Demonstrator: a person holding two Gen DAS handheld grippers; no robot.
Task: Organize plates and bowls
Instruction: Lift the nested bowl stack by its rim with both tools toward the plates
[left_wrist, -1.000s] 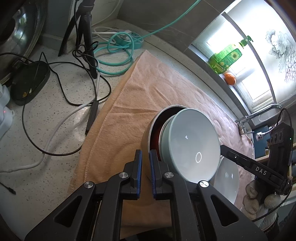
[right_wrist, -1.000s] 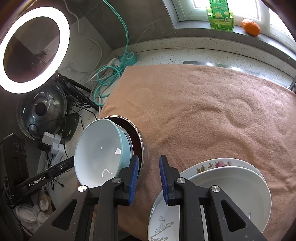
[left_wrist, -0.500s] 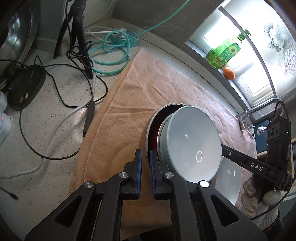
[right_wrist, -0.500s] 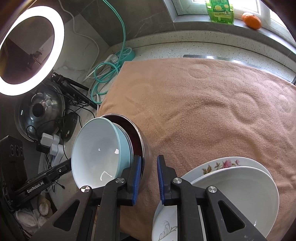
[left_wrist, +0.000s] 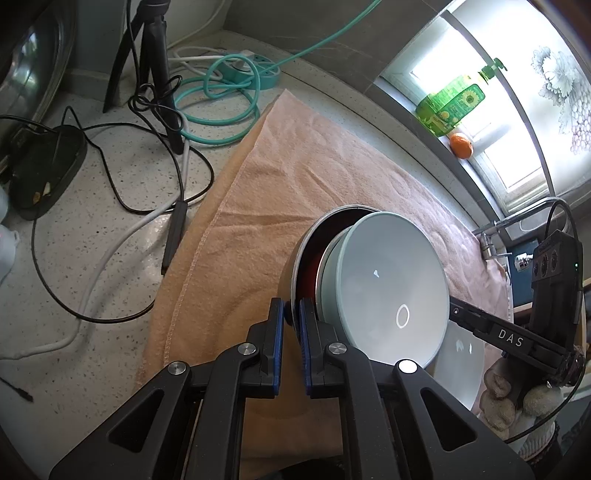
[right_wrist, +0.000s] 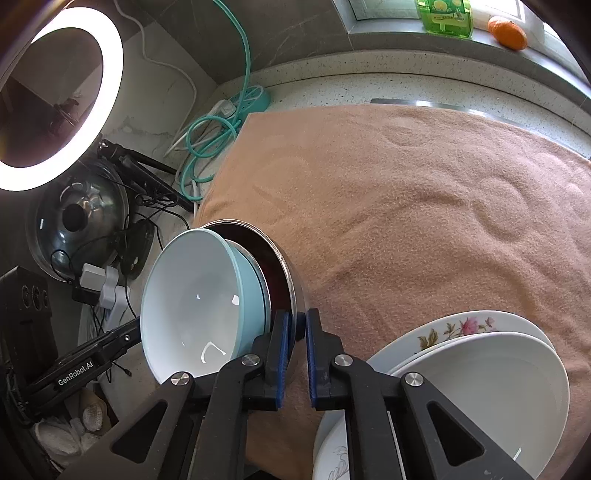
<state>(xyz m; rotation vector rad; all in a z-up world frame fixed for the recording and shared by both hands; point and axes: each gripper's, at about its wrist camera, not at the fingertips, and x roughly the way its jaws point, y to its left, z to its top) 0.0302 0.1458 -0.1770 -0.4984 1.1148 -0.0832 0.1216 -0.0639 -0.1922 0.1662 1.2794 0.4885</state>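
Observation:
A steel bowl with a dark red inside (left_wrist: 308, 247) (right_wrist: 280, 266) holds a nested light blue bowl (left_wrist: 388, 288) (right_wrist: 195, 295). Both are lifted and tilted above the peach towel (left_wrist: 295, 155) (right_wrist: 406, 206). My left gripper (left_wrist: 291, 321) is shut on the steel bowl's rim on one side. My right gripper (right_wrist: 297, 332) is shut on the same rim on the opposite side. A white bowl (right_wrist: 491, 384) (left_wrist: 458, 365) sits on a floral plate (right_wrist: 461, 325) at the towel's near right.
Teal cable coil (left_wrist: 221, 107) and black cables (left_wrist: 122, 206) lie on the speckled counter left of the towel. A ring light (right_wrist: 55, 92), a glass pot lid (right_wrist: 81, 221), a green soap bottle (left_wrist: 450, 107) and an orange (left_wrist: 461, 146) are around.
My right gripper's jaws have closed from a wider gap onto the steel bowl's rim. The stacked bowls have lifted and tilted a little more; the left grip is unchanged.

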